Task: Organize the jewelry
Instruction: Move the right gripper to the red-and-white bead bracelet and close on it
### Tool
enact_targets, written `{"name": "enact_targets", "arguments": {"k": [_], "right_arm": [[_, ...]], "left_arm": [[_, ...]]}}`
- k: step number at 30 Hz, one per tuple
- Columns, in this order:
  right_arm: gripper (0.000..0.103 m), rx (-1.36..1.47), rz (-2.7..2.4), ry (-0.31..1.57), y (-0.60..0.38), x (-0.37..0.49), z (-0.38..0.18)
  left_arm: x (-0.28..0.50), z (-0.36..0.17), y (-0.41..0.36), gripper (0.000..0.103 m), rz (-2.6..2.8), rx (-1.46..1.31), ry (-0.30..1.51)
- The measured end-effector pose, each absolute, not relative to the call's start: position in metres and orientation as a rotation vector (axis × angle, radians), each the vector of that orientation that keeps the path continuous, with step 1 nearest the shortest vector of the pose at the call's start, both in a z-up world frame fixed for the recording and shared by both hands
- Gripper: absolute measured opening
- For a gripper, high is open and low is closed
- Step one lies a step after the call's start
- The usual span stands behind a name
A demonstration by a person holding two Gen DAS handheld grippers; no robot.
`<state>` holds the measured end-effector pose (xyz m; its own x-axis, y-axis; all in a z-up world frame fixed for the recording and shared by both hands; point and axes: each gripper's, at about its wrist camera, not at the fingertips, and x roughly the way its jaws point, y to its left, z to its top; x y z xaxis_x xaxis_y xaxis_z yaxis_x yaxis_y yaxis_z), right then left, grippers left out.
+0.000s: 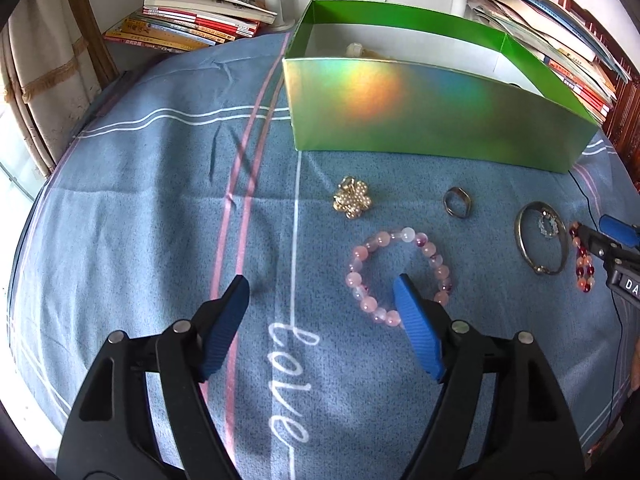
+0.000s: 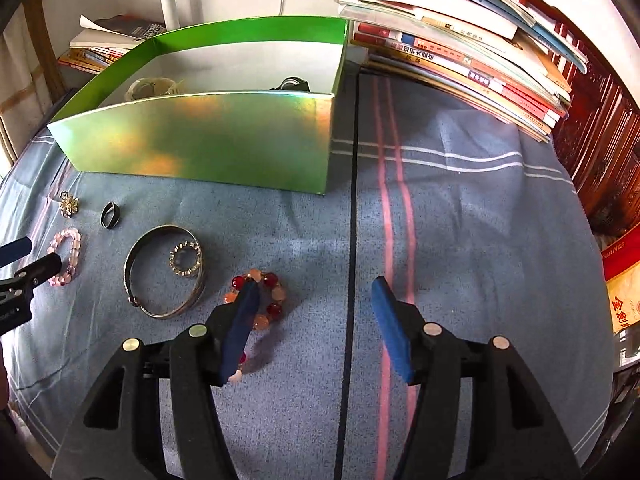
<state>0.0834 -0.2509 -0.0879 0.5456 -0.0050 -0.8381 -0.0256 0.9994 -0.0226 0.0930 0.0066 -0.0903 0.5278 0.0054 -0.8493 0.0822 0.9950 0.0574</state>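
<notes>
- Blue striped cloth covers the table; I see the word "love" stitched on it between my left jaws.
- Green box stands open-topped at the far side, shiny front wall facing me; a pale item and a dark item lie inside (cannot identify either).
- Book stacks sit behind and beside the box.
- Left gripper: jaws spread, nothing pinched; its right pad overlaps the pink bead bracelet in view.
- Right gripper: jaws spread, nothing pinched; its left pad hides part of the red-and-orange bead bracelet (contact unclear).
- Metal bangle lies flat left of that bracelet, a small sparkly ring inside its loop.
- Dark ring and gold flower brooch lie nearer the box, apart.
</notes>
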Motion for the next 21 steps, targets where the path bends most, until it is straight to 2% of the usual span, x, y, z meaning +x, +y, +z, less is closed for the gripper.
{"name": "enact_targets", "arguments": {"k": [5,21], "right_arm": [[0.063,-0.005,0.016,0.986,-0.252,0.086,-0.089],[0.063,0.002,0.023,0.999,-0.252,0.084,-0.088]], "left_arm": [[0.084,-0.090,-0.004,0.074,-0.070,0.131,0.997],[0.077,-0.090,-0.013,0.077,-0.098,0.138,0.989]]}}
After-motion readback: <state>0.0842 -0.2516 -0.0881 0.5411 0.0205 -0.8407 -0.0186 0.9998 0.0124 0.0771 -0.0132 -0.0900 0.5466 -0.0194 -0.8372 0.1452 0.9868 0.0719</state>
